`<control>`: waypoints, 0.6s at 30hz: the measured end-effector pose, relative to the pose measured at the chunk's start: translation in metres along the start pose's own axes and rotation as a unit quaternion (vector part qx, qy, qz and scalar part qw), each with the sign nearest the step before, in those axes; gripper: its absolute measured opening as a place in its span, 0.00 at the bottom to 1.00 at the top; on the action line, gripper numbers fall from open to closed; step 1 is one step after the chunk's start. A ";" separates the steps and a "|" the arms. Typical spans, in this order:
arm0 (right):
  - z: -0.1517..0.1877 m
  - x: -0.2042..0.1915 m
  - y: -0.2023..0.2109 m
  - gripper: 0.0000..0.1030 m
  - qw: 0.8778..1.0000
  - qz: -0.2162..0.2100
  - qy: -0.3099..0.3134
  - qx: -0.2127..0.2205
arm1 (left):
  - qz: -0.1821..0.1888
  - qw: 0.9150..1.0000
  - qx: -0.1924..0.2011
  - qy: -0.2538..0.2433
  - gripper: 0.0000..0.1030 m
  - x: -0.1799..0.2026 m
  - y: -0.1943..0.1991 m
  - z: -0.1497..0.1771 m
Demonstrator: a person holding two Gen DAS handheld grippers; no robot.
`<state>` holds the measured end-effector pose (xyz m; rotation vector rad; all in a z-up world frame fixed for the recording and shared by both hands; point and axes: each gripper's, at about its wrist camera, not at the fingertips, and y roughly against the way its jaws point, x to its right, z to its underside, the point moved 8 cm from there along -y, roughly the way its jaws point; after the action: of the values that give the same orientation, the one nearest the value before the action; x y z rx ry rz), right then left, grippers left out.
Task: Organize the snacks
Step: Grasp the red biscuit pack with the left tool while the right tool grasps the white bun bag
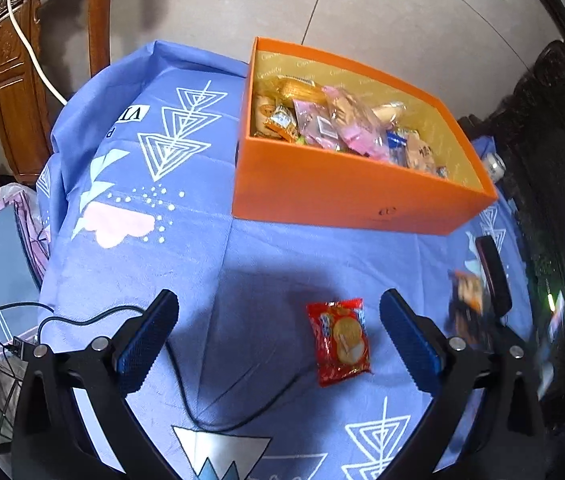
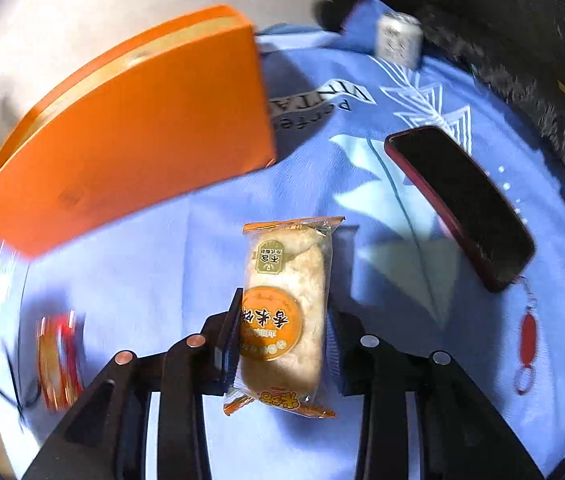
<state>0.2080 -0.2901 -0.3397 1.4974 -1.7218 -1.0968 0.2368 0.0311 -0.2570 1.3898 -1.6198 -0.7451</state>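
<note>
Step in hand: right gripper (image 2: 282, 336) clamped on rice cracker packet (image 2: 284, 312), apparently lifted. Next: carry to orange box (image 2: 134, 136), ten o'clock. Left gripper (image 1: 278, 340) wide, empty; red biscuit packet (image 1: 340, 340) awaits.

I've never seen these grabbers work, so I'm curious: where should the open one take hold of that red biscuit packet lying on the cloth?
Probably across its two long sides, coming down from above. The red biscuit packet lies flat on the blue cloth, between the open left gripper fingers, and its narrow width fits that gap.
</note>
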 end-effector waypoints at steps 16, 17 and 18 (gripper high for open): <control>0.050 0.023 0.065 0.35 0.998 -0.010 0.059 0.021 | -0.002 0.995 -0.073 -0.072 0.93 0.083 -0.087 0.072; 0.049 0.022 0.066 0.35 0.998 -0.012 0.060 0.023 | -0.004 0.995 -0.076 -0.069 0.91 0.082 -0.089 0.075; 0.047 0.022 0.067 0.35 0.998 -0.014 0.060 0.024 | -0.005 0.995 -0.080 -0.064 0.87 0.080 -0.092 0.078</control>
<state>0.1319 -0.3006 -0.3053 1.5878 -1.6615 -0.9649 0.2096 -0.0725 -0.3543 1.2587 -1.6136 -0.9653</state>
